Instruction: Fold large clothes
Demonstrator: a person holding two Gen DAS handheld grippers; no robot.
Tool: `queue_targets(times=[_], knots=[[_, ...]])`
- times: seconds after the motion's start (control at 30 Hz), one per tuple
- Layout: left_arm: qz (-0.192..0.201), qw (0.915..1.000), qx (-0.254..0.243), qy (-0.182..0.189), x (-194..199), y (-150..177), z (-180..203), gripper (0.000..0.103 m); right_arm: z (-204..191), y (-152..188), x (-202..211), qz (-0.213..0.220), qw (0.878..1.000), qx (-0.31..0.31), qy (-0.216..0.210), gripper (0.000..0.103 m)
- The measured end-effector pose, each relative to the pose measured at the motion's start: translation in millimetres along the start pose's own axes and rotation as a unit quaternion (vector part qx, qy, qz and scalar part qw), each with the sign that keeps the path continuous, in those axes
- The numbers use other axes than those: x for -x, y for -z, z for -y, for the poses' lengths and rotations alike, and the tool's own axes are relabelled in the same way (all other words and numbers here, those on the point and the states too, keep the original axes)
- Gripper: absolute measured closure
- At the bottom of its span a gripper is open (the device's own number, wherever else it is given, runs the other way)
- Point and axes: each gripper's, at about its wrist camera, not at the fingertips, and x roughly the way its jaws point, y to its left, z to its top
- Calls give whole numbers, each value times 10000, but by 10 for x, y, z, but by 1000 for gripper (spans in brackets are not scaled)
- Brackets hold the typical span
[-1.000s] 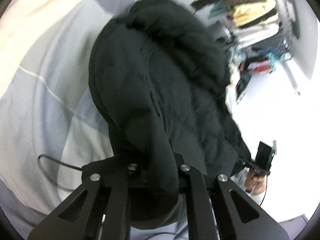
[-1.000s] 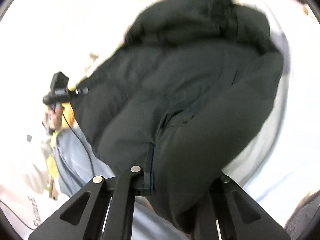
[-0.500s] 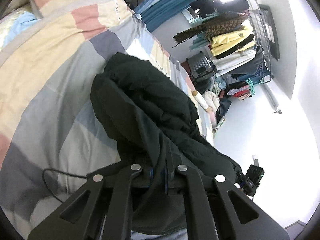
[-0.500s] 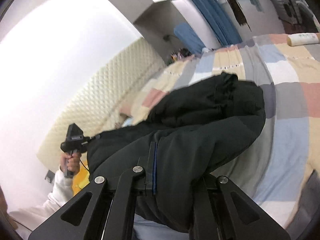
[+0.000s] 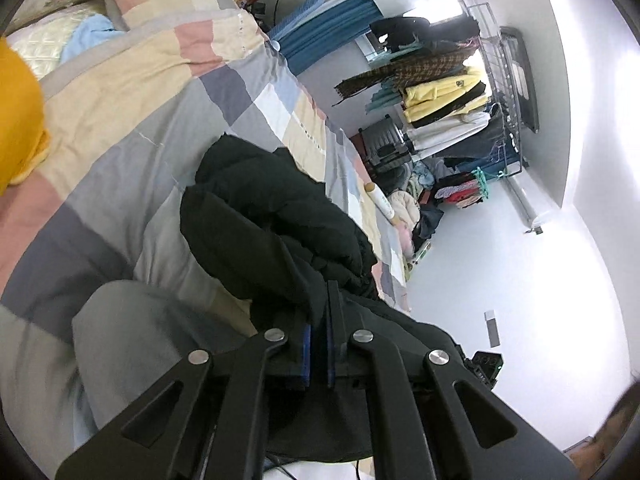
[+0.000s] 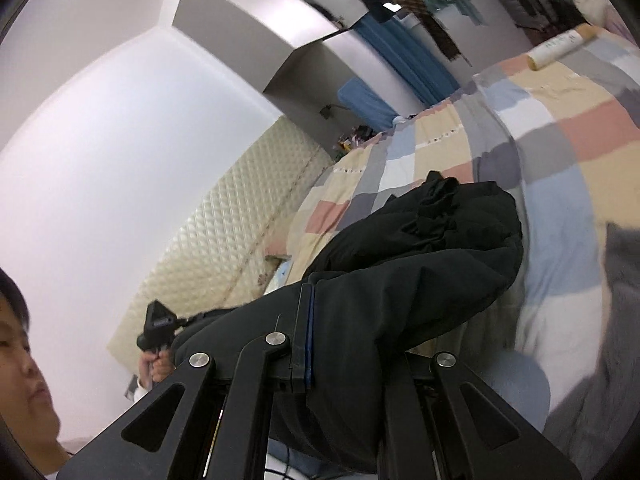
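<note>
The left gripper was clenched on a fold of the black padded jacket at the lower centre of the left wrist view, its blue-lined fingers nearly meeting with thin dark cloth pinched between them. The right gripper likewise gripped the jacket at the lower centre of its own view; only one finger showed, the other buried under the cloth. The jacket hung bunched between the two grippers, its far end lying on the checked quilt in mid-frame; how it was folded could not be made out.

In the right wrist view, lower left, the person's hand held the other gripper's handle, partly behind the jacket. A pale roll lay on the quilt at upper right. In the left wrist view, a clothes rack at upper right was crammed with hanging garments, with heaped clothing below too small to sort out. A yellow shape was cut off at the left edge.
</note>
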Motion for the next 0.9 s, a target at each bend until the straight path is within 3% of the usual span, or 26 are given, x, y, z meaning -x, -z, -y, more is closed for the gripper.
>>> queue_targets(times=[0.27, 0.47, 0.6, 0.7, 0.9], knots=[[151, 9997, 159, 106, -80, -148, -31, 99, 47, -115, 22, 195, 9997, -157, -24, 98], [157, 9991, 401, 27, -331, -562, 92, 99, 190, -617, -289, 261, 9990, -342, 103, 98], [46, 9988, 416, -253, -621, -926, 189, 99, 383, -961, -560, 294, 9970, -647, 312, 98], [-120, 9962, 558, -654, -895, -1237, 154, 98, 628, -1224, -866, 200, 9930, -1056, 498, 98], [-323, 9867, 515, -1505, -1445, -1692, 6, 97, 1058, -1563, -1427, -94, 9848, -1301, 1143, 98]])
